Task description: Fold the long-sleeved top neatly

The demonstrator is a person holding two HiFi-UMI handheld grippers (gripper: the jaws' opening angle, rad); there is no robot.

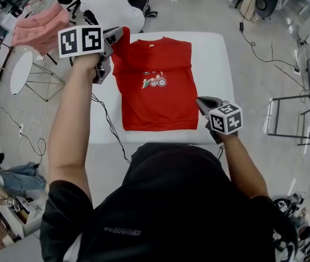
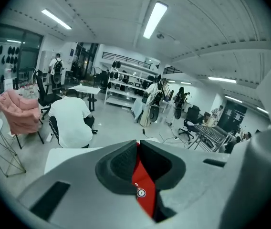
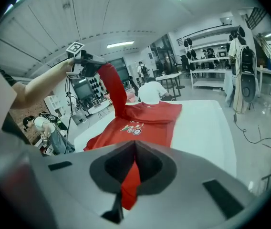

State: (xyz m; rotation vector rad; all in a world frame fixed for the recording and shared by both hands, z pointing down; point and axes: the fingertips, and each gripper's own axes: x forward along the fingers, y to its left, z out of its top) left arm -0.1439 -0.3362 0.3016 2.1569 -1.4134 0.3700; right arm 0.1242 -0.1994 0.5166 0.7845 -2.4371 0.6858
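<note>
**Both claws pinched on red cloth, left side lifted**

The left gripper (image 2: 139, 180) is clamped narrow on a thin strip of red fabric. The right gripper (image 3: 131, 175) is closed tight on another red fold. The left one holds the shoulder or sleeve side of the red long-sleeved top (image 1: 158, 91) raised off the white table (image 1: 218, 59). The right one grips the hem's right corner, low near the table's near edge. The rest of the garment lies flat.

Likely trouble: the pinches are thin, so a quick pull could slip the cloth free. With one claw high and the other low, uneven tension could skew the fold line or drag the flat part into wrinkles.
</note>
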